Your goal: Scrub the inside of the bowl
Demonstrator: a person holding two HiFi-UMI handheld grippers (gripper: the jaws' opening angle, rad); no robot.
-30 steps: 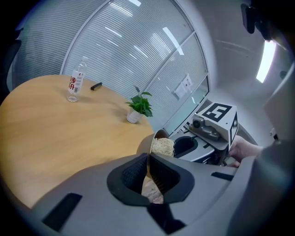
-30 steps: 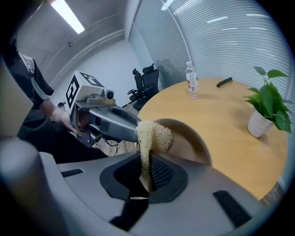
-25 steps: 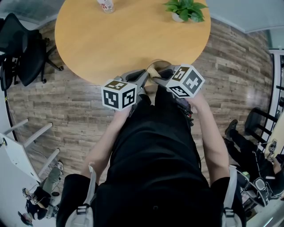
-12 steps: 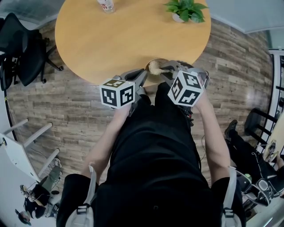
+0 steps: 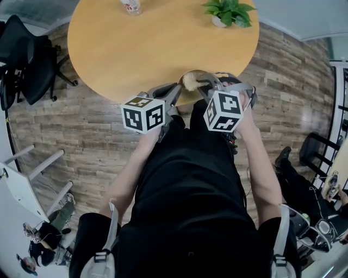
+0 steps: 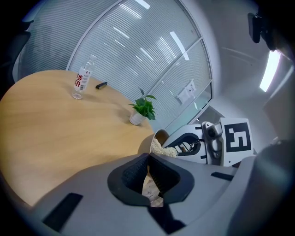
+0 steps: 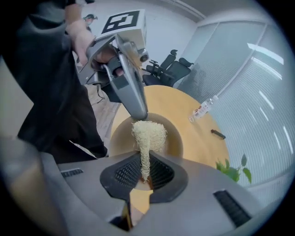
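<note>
A tan wooden bowl [image 5: 189, 94] sits at the near edge of the round table [image 5: 157, 43]. My left gripper [image 5: 176, 90] is shut on the bowl's left rim; in the left gripper view the thin rim [image 6: 150, 182] shows pinched between the pads. My right gripper [image 5: 202, 82] points steeply down into the bowl and is shut on a pale fibrous scrubber [image 5: 190, 81]. In the right gripper view the scrubber [image 7: 148, 133] hangs from the jaws against the bowl's [image 7: 173, 138] inner wall, just below the left gripper [image 7: 131, 90].
A water bottle [image 5: 129, 6] and a potted plant [image 5: 227, 12] stand at the table's far side, with a small dark object [image 6: 101, 85] near the bottle. Black office chairs [image 5: 27, 59] stand to the left. A person [image 5: 310, 190] sits on the floor at right.
The right gripper has rolled, so its marker cube shows a different face and sits lower in the head view. The scrubber has come into view inside the bowl. The left gripper has stayed put.
</note>
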